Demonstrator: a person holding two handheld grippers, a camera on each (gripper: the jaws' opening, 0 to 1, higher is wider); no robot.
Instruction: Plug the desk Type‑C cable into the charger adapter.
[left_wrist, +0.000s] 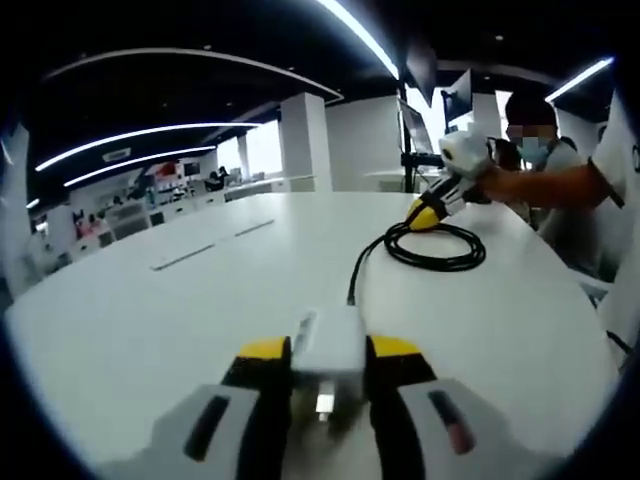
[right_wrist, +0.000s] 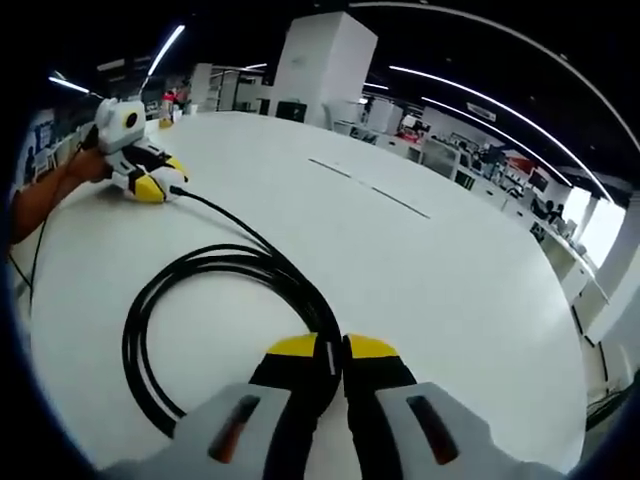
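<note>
— What carries it all?

— A broad white, smooth-topped oval worktop (right_wrist: 450, 300). In the left gripper view the same worktop (left_wrist: 150, 320) runs far toward the office behind.

— And lying on it?

— A thin black cable wound in a loose coil (right_wrist: 175, 310), flat on the surface. In the left gripper view that coil (left_wrist: 437, 246) sits far right, with one free end trailing nearer. Two narrow dark slots (right_wrist: 370, 187) are set flush in the middle.
</note>
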